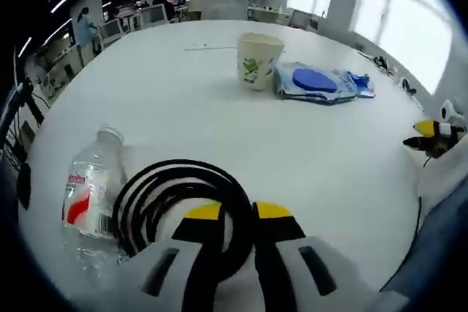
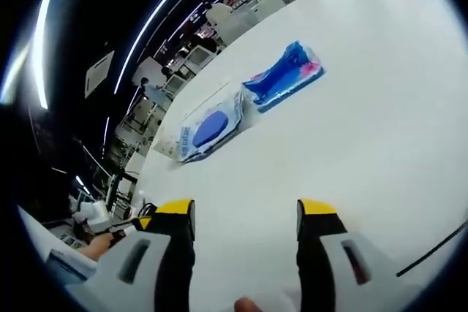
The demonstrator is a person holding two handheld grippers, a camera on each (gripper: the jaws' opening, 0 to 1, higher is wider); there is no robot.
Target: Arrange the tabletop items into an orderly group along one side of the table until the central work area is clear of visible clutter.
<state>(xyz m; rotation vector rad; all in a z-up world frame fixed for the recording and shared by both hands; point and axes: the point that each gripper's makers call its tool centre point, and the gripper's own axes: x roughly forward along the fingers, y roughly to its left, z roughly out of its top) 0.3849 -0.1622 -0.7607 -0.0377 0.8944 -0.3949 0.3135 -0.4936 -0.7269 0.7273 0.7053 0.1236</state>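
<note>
Left hand-held gripper [image 1: 238, 213] clamps black cable coil [image 1: 175, 202]; right hand-held gripper [image 2: 245, 218] gapes over bare table [image 2: 365, 107].

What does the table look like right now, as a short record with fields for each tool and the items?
left tool: shut on black cable coil
right tool: open, over bare white table, holding nothing
water bottle: lying on its side, beside the coil
paper cup: upright, far side
wipes pack: flat, next to the cup
blue packet: flat, beside the wipes pack
</note>
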